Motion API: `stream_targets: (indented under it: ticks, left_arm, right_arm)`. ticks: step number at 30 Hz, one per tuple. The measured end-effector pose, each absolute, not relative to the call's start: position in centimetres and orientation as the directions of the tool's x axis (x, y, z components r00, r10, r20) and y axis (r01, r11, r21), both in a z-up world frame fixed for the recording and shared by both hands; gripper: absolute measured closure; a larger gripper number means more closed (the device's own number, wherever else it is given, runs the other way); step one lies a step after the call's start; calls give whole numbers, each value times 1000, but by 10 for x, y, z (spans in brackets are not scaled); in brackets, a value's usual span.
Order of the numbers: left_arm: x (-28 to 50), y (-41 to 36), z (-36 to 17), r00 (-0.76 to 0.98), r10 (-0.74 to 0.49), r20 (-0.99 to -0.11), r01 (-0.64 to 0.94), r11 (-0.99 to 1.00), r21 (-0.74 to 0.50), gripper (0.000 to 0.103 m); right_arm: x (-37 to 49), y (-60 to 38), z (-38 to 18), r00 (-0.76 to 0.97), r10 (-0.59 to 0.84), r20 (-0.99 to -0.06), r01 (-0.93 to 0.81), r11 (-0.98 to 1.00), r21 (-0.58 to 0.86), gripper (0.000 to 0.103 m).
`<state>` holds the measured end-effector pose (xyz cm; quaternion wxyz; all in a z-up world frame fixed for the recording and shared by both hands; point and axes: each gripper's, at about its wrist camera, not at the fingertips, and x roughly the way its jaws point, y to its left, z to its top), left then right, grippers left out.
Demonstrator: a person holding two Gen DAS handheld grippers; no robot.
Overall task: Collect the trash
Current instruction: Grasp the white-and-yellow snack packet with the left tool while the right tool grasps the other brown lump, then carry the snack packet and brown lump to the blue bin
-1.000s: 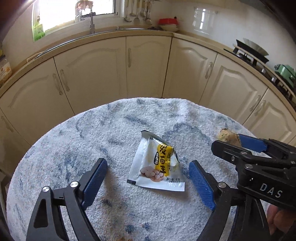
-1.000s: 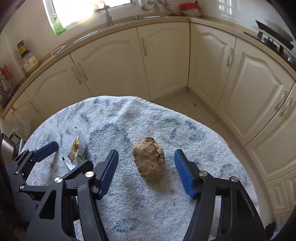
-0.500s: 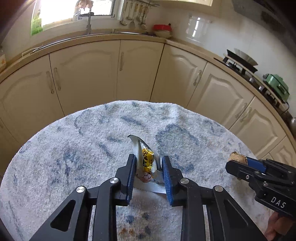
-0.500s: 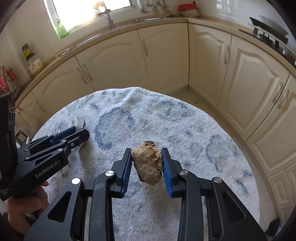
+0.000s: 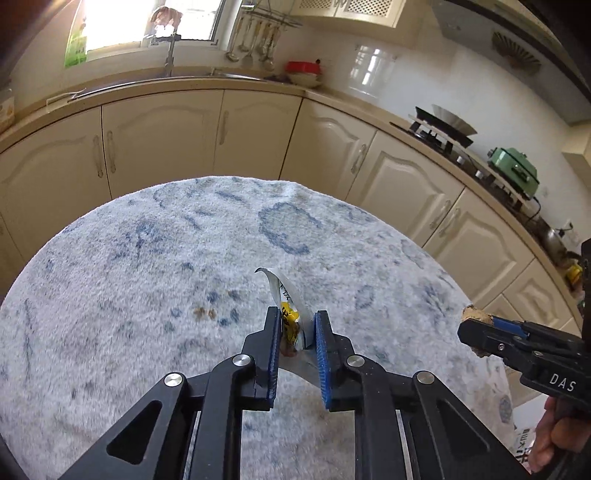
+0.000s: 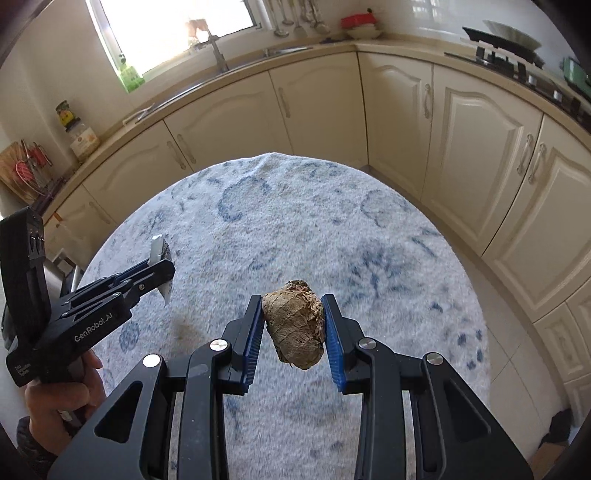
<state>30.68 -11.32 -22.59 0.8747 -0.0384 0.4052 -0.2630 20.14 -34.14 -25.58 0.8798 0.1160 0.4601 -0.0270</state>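
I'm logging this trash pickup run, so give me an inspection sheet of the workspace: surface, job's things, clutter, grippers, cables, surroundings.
Surface: round table under a fluffy white-and-blue cloth; brownish stains near the middle.
Job's things: snack wrapper, white with a yellow label, pinched upright and folded; brown crumpled wad clamped between blue pads.
Clutter: nothing else seen on the cloth.
Grippers: left gripper shut on the snack wrapper; right gripper shut on the brown crumpled wad.
Cables: one dark cord by the green appliance on the counter.
Surroundings: cream cabinets, sink tap under a window, hanging utensils, red bowl, stove.
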Motion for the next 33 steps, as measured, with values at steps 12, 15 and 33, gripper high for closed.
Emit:
stream_targets:
  ticks: [12, 15, 33]
  left_arm:
    - [173, -119, -178, 571, -576, -585, 537, 801, -265, 90]
    - [136, -123, -167, 570, -599, -562, 575, 780, -248, 90]
    - [36, -280, -146, 375, -726, -576, 817, 553, -164, 89]
  right_arm:
    - [98, -360, -210, 647, 7, -762, 202, 963, 180, 72]
    - [75, -369, -198, 668, -3, -744, 212, 959, 187, 72]
    - [-38, -482, -170, 682, -192, -706, 435, 882, 180, 71]
